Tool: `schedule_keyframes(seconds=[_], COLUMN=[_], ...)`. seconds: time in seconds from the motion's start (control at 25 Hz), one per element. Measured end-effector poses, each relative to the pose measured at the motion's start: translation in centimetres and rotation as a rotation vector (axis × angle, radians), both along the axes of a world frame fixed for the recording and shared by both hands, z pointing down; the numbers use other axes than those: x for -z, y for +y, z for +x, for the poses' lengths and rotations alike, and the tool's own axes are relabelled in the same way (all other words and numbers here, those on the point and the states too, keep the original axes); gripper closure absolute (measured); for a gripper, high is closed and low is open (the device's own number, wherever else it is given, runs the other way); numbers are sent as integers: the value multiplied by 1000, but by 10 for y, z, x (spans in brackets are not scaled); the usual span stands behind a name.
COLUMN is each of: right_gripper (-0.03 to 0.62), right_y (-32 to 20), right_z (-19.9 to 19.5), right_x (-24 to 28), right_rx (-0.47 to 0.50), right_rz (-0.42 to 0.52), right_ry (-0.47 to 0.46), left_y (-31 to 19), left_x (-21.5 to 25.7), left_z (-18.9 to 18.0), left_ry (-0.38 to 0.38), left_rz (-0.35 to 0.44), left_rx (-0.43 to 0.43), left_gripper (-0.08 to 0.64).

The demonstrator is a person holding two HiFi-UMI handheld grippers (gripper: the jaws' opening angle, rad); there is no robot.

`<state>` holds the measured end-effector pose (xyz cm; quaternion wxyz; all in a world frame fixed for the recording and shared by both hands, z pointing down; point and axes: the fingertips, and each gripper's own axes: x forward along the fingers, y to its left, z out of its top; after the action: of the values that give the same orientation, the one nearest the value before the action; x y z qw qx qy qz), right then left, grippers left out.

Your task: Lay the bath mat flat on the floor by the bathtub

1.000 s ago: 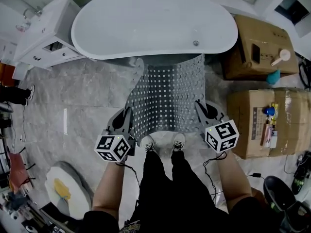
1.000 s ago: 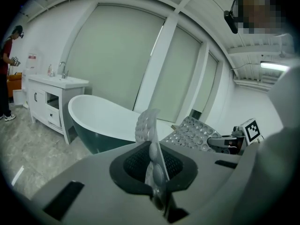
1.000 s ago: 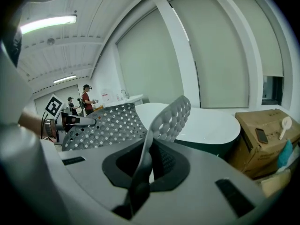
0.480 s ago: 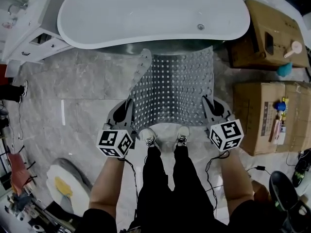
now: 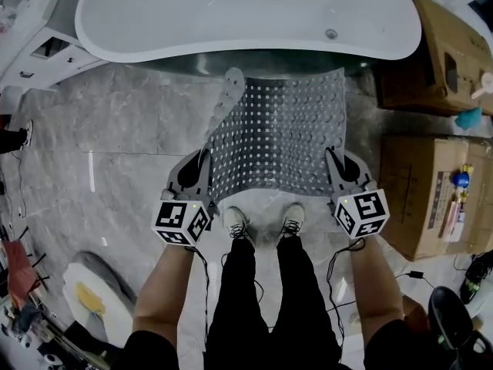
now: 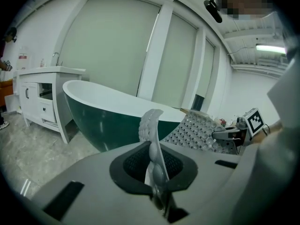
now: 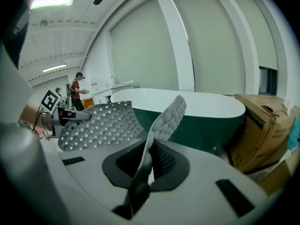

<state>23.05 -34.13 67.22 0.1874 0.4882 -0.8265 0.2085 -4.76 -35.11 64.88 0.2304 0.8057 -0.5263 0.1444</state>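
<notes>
A grey perforated bath mat (image 5: pixel 277 137) hangs stretched between my two grippers in front of the white bathtub (image 5: pixel 246 14). Its far edge reaches the tub's dark green base, and its far left corner curls upward. My left gripper (image 5: pixel 202 177) is shut on the mat's near left corner, where the mat (image 6: pixel 152 130) stands on edge between the jaws. My right gripper (image 5: pixel 333 172) is shut on the near right corner, with the mat (image 7: pixel 164 121) rising from its jaws. The mat's near edge is above the floor, just ahead of the person's shoes (image 5: pixel 262 222).
Cardboard boxes (image 5: pixel 439 191) stand at the right beside the tub. A white vanity cabinet (image 5: pixel 35 45) is at the far left. A round white and yellow rug (image 5: pixel 88 299) lies at the lower left. Cables trail on the grey marble floor (image 5: pixel 123 137).
The view has moved toward the tub, and both grippers with the mat sit closer to it. The mat's far edge now lies against the tub's base.
</notes>
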Motion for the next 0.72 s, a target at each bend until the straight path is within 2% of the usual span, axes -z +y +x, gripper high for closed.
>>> schedule_keyframes(seconds=[0.32, 0.72], right_gripper=[563, 563], right_y=[-6, -22], right_z=[-20, -12], right_x=[-83, -211], right_rx=[43, 43], right_rz=[42, 51], right_ry=[34, 56], left_y=[-7, -27], left_x=[-90, -221], left_z=[-21, -29], left_ry=[-30, -28], left_rz=[21, 42], left_rx=[-25, -36], left_gripper=[531, 531])
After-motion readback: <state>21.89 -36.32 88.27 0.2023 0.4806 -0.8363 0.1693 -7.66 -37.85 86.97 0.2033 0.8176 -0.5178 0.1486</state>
